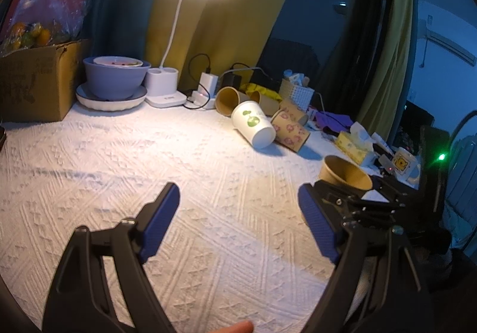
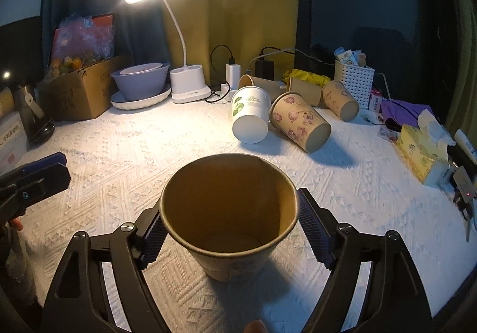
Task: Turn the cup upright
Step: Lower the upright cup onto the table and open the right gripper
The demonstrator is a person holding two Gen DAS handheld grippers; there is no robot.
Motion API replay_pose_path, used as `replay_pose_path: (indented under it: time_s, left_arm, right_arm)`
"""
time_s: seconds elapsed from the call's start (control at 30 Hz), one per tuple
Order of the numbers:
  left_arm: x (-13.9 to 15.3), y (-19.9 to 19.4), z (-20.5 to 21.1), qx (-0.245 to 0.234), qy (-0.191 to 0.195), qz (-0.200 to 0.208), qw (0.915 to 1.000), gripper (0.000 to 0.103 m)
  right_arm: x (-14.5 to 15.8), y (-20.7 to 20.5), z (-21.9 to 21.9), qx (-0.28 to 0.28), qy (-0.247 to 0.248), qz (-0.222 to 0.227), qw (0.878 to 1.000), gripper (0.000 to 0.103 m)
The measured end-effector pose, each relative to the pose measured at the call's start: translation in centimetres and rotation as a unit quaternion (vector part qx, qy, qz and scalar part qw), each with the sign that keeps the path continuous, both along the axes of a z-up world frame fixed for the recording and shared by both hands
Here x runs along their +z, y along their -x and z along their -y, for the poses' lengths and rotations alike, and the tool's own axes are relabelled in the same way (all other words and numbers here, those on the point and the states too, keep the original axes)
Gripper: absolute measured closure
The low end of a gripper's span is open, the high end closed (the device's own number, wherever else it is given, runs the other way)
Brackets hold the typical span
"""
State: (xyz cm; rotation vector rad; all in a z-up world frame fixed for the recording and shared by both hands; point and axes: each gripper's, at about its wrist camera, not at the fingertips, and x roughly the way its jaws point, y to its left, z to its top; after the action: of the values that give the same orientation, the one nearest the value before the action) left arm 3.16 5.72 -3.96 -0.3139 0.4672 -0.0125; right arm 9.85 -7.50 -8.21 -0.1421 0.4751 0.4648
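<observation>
My right tool (image 2: 229,231) clamping the brown paper cup (image 2: 229,214) mouth-up, my left tool (image 1: 238,214) spread wide, holding nothing, above the worktop (image 1: 149,154)

Both grippers are black angular frames, the left gripper (image 1: 238,208) and right gripper (image 2: 229,219) alike. Ribbed blue pads (image 1: 159,222) line their fingers. Silver screw heads (image 2: 127,225) mark the joints.
</observation>
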Motion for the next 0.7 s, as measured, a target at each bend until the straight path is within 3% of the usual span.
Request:
replay_pose_path:
  time_s: [0.23,0.37,0.5,0.7]
  left_arm:
    - [0.1,0.2,0.9,0.006,-0.027,-0.003,0.9996,0.02]
    - [0.4,0.5,1.3,0.005,-0.028,0.0,0.9996,0.007]
    - [0.9,1.3,1.8,-0.002,-0.017,0.004,0.9998,0.007]
    - [2.0,1.9,3.5,-0.014,-0.04,0.013,0.999,0.007]
  right_arm:
    - [0.3,1.1,1.1,-0.004,-0.007,-0.012,1.0,0.02]
    - [0.7,1.8,2.1,-0.011,-0.014,-0.017,1.0,0.019]
    - [1.1,2.7,2.9,-0.016,-0.019,-0.015,1.0,0.019]
    - [2.2,4.2,4.1,-0.021,-0.024,-0.006,0.999,0.019]
